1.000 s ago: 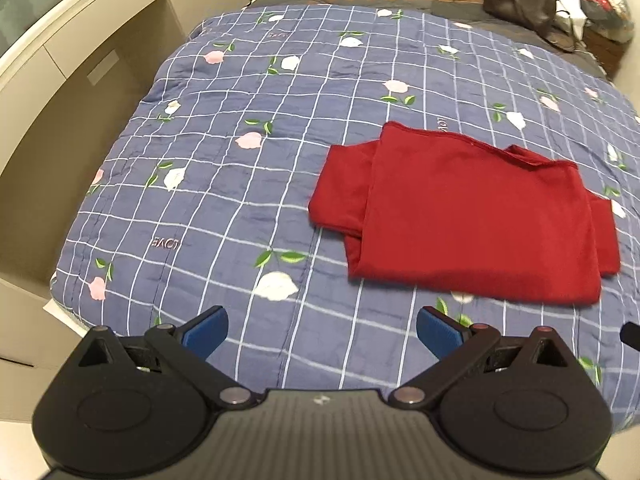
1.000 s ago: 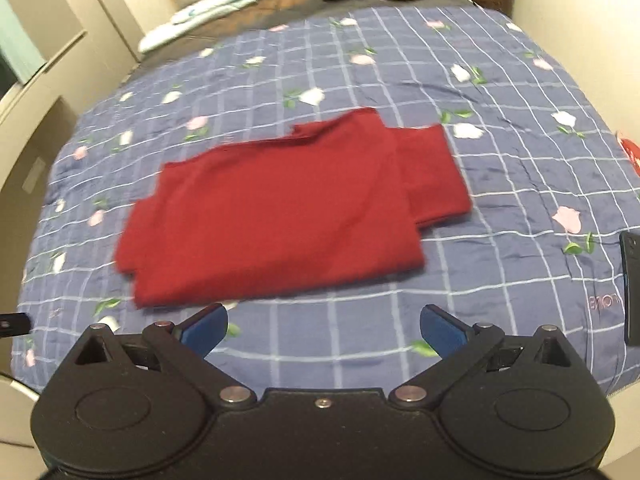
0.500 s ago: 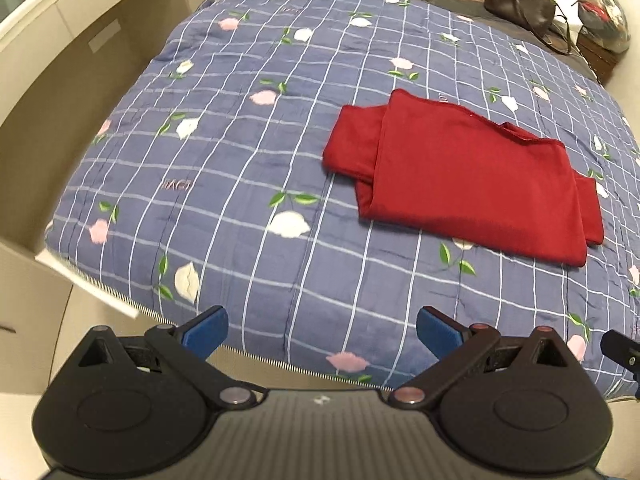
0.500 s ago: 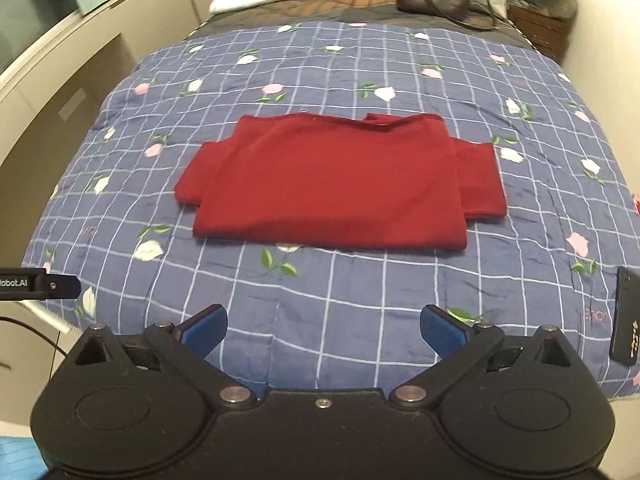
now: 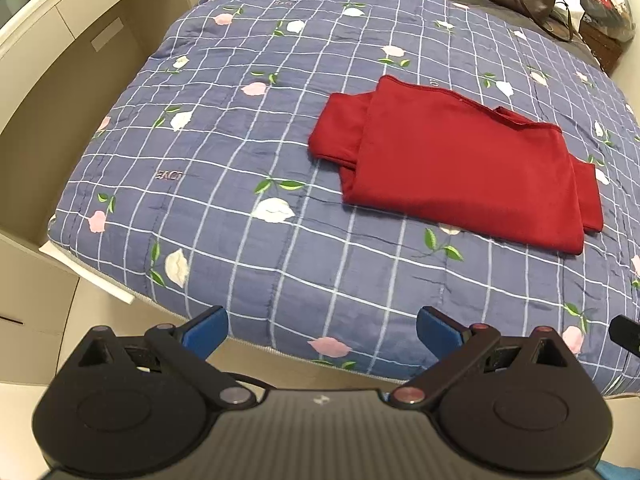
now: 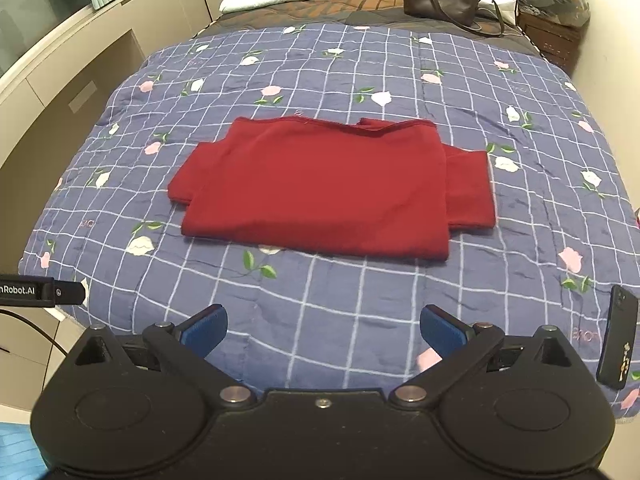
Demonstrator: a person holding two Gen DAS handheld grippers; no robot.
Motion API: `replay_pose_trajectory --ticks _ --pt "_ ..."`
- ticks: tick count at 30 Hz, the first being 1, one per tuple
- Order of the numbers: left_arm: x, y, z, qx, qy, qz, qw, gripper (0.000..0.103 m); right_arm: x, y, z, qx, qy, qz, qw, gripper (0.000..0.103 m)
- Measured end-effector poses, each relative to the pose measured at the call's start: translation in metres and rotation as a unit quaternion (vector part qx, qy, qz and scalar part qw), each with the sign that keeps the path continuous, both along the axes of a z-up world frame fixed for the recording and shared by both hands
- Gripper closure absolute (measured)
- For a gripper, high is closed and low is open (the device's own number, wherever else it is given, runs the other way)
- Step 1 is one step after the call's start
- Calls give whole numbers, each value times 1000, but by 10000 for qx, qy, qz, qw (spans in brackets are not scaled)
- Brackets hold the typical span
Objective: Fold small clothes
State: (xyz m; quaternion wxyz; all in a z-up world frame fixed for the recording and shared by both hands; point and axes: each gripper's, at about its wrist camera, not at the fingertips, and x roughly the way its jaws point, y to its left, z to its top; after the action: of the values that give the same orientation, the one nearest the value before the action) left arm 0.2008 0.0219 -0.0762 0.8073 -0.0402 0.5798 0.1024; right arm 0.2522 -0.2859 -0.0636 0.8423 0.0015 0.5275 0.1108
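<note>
While both tools hang over the near edge of the bed, the red shirt lies flat in the middle of the blue flowered blanket, well apart from them. From the right gripper the shirt sits at twelve o'clock. From the left gripper it sits at about one o'clock. The jaws of both grippers are spread wide, and nothing is between them. The shirt looks folded once already, with one short sleeve poking out at nine o'clock and the other at three o'clock. I think it is light and very soft, so it will flop and bend when lifted, and it will not break. It may slide a little on the smooth blanket. A good place to pinch looks like the two sleeve ends, or the corners of the near edge, one for each gripper. A black phone lies by the bed's right edge, near the right gripper, at about three o'clock.
</note>
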Motion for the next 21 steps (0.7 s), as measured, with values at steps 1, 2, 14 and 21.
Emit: replay_pose_trajectory --ticks 1,2,14,21 --pt "1 -6 0 -4 6 12 10000 1 3 -6 0 33 -6 9 10000 1" --pt "3 -13 0 -12 6 22 10000 1 6 -14 1 60 -15 21 10000 1" --pt "10 -95 1 98 55 256 9996 1 42 -80 -5 76 79 367 9993 1" --pt "8 -111 7 175 129 578 9981 1 55 -96 -14 74 208 531 9983 1"
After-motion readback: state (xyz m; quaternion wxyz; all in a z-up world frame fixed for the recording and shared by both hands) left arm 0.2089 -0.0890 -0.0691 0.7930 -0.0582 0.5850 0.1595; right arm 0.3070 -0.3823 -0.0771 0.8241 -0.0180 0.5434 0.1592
